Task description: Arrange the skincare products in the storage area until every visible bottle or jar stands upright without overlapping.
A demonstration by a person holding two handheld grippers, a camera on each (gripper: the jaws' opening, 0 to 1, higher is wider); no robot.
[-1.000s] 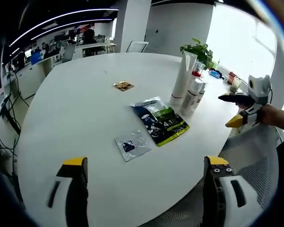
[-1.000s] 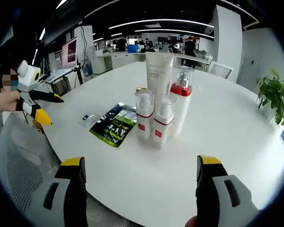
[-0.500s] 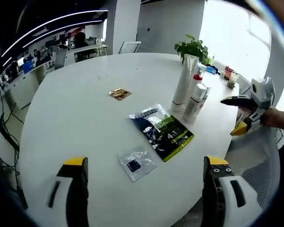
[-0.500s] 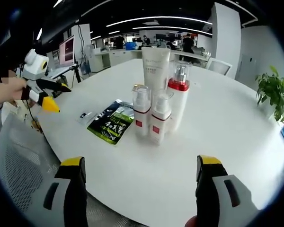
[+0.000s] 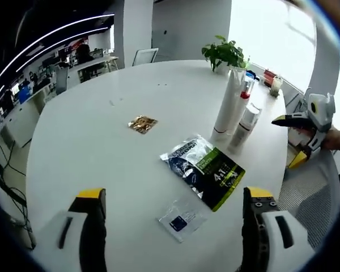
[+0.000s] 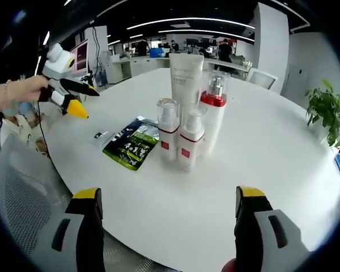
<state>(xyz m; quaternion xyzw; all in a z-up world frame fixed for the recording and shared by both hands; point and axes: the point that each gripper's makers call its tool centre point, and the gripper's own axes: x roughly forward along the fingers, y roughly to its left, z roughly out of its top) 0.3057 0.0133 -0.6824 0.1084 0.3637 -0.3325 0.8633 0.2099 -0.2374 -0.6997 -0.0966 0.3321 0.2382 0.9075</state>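
Open-plan office, round white counter (image 6: 283, 170). Both grippers hang off its edge, fingers wide and empty: left gripper (image 5: 173, 226), right gripper (image 6: 169, 229). Bottles unmoved since a second ago; only hands drifted: white tube (image 6: 186, 79), red-collared pump bottle (image 6: 213, 116) and two small pump bottles (image 6: 178, 139) stand upright together, green sachet (image 6: 131, 148) flat beside—likely near done.

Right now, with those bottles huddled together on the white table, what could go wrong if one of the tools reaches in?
1. The tall tube, the red-collared pump bottle and two small bottles stand tightly bunched; nudging one would likely topple its neighbours.
2. The green packet lies flat just beside them, so a falling bottle might land across it.
3. The right tool is open and wide; its jaws may catch two bottles together.
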